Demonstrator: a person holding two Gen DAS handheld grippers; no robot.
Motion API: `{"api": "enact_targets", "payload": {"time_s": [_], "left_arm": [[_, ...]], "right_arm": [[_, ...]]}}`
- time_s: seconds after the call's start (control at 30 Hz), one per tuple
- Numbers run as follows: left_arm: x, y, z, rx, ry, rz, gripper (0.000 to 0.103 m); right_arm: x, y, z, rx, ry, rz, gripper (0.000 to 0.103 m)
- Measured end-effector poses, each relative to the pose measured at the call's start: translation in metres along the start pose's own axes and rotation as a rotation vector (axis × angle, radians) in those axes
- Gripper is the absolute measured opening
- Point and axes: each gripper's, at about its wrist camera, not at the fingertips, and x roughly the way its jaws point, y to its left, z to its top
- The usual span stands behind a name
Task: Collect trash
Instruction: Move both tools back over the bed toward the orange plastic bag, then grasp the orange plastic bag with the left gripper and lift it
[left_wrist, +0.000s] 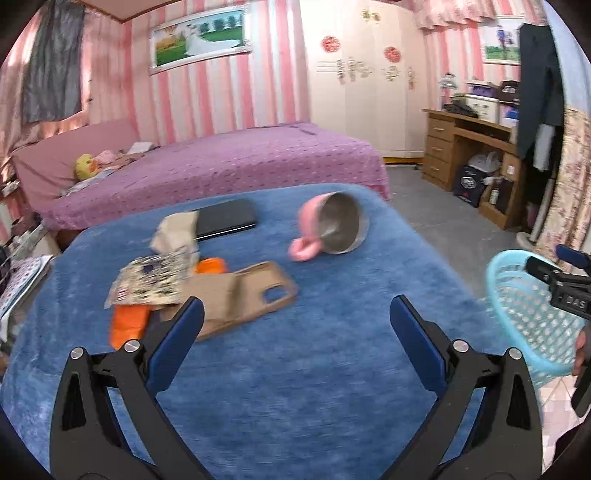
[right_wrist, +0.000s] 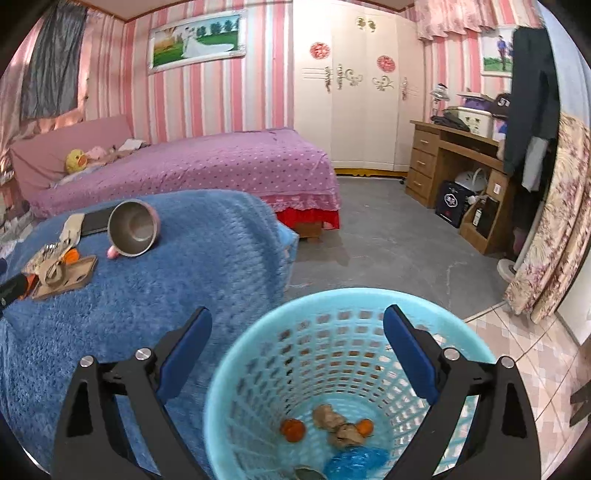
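Note:
My left gripper (left_wrist: 295, 310) is open and empty above the blue blanket (left_wrist: 295, 369). Just ahead of its left finger lies a trash pile: a brown cardboard piece (left_wrist: 243, 295), a patterned wrapper (left_wrist: 155, 277), orange wrappers (left_wrist: 129, 325) and a beige paper (left_wrist: 177, 229). My right gripper (right_wrist: 297, 321) is open and empty over the light blue basket (right_wrist: 258, 350), which holds orange peels (right_wrist: 293, 430), crumpled brown paper (right_wrist: 336, 424) and a blue wrapper (right_wrist: 354, 461). The pile also shows in the right wrist view (right_wrist: 59, 273). The basket shows at the right in the left wrist view (left_wrist: 524, 314).
A pink cup (left_wrist: 332, 225) lies on its side on the blanket beside a dark flat device (left_wrist: 225, 218). A purple bed (left_wrist: 221, 166) stands behind. A wooden desk (right_wrist: 454, 162) and a white wardrobe (right_wrist: 358, 92) are at the far right. Grey floor (right_wrist: 388, 251) lies beyond the basket.

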Motion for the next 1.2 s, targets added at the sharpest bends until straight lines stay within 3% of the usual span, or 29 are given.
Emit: {"api": "enact_targets", "payload": {"time_s": [0.3,0.53,0.9,1.1,1.13,1.2], "left_arm": [[0.016,0.1,-0.011,-0.084,0.076,0.11,0.097],[0.031,0.165,-0.021,-0.161,0.139,0.19,0.097],[0.076,0.189,-0.031,-0.161,0.239,0.193,0.095],[0.103,0.2,-0.034,-0.247,0.307,0.11,0.077],[0.108,0.2,-0.036,-0.253,0.325,0.104,0.07],[0.108,0.2,-0.037,-0.254,0.323,0.111,0.066]], "right_arm": [[0.013,0.052,0.001,-0.074,0.034,0.034,0.092],[0.019,0.086,0.005,-0.044,0.054,0.103,0.092],[0.033,0.153,0.005,-0.144,0.078,0.126,0.092],[0.04,0.154,0.005,-0.151,0.094,0.121,0.092],[0.041,0.154,0.006,-0.145,0.097,0.121,0.092],[0.043,0.153,0.006,-0.139,0.103,0.122,0.092]]}}
